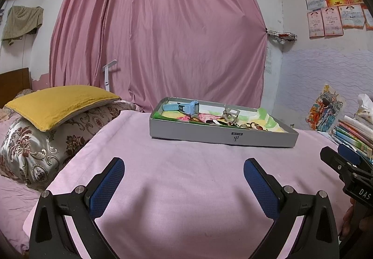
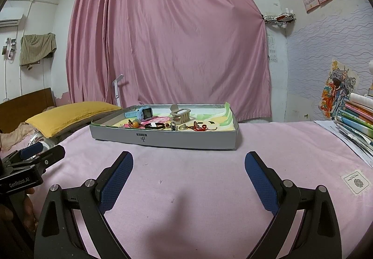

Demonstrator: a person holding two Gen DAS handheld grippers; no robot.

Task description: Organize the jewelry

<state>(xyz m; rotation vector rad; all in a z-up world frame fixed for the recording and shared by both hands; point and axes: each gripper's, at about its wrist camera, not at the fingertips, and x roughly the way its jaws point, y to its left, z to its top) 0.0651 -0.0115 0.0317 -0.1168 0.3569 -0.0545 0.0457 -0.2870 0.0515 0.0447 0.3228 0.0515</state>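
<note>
- Both my grippers hang low over the bed (image 2: 291, 149), fingers spread wide, nothing held: left gripper (image 1: 184, 184), right gripper (image 2: 188, 179).
- Tray (image 2: 163, 140) sits mid-frame, ahead of both, well apart from the fingers.
- Its long axis runs left to right across my reach.
- Jewelry (image 2: 177, 125) lies inside along the near wall; blue watch (image 2: 139, 112) at back left.
- My guess: right gripper has the squarer line in.

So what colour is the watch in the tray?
Light blue watch, clearest in the right wrist view.
</note>
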